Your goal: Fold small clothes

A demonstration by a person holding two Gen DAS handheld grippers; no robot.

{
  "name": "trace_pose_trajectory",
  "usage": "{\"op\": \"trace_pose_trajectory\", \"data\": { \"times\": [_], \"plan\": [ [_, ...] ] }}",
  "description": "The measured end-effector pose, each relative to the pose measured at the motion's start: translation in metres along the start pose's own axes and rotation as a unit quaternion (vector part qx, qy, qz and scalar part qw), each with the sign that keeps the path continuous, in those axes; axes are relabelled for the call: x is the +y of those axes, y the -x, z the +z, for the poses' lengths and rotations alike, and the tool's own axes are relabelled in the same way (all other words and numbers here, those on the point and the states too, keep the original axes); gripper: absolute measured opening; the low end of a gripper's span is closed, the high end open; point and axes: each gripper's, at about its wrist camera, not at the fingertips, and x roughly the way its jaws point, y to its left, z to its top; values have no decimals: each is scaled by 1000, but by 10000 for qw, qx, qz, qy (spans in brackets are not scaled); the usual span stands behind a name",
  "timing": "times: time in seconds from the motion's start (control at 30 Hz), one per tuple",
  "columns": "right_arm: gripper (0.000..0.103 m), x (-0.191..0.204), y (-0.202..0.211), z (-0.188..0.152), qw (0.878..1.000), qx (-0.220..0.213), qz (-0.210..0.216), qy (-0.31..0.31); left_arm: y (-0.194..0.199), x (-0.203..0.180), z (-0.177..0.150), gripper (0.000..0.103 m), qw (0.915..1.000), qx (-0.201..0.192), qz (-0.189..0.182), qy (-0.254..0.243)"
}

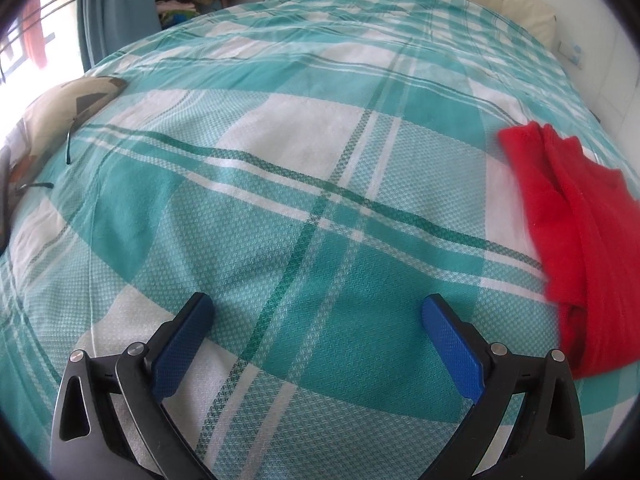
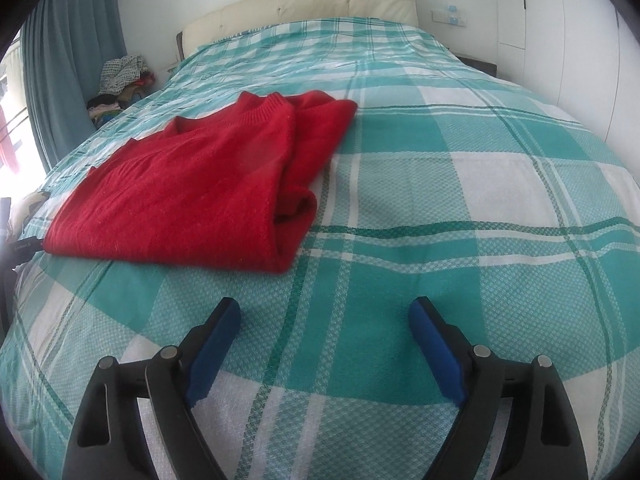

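We see the red sweater (image 2: 192, 188) lying folded on the bed (image 2: 460, 200), on its teal-and-white checked cover, with its neckline toward the cream headboard (image 2: 320, 4) and a rolled fold along its right side. Our right claw (image 2: 324, 312) hangs released above bare cover just in front of the sweater, holding nothing, and our left claw (image 1: 316, 308) is likewise spread wide and empty, with the sweater at its right. Beyond the bed's far left corner stand blue curtains (image 2: 68, 60) and a heap of clothes (image 2: 120, 76).
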Motion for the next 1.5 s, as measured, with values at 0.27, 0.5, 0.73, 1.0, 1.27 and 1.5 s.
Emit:
{"op": "trace_pose_trajectory", "data": {
  "times": [0.27, 0.5, 0.73, 1.0, 1.27, 1.5],
  "plan": [
    [87, 4, -2, 1, 9999, 43, -103, 58, 0, 1, 0, 103, 10000, 1, 7, -5],
    [88, 4, -2, 1, 10000, 19, -61, 18, 0, 0, 0, 103, 10000, 0, 10, -6],
    [88, 2, -2, 1, 10000, 16, -24, -5, 0, 1, 0, 103, 10000, 2, 11, -6],
    [89, 3, -2, -1, 9999, 15, -101, 45, 0, 0, 0, 103, 10000, 0, 11, -7],
    [89, 4, -2, -1, 9999, 17, -109, 50, 0, 0, 0, 103, 10000, 1, 13, -7],
    [90, 1, -3, -2, 10000, 5, -22, -14, 0, 0, 0, 103, 10000, 0, 12, -6]
  ]
}}
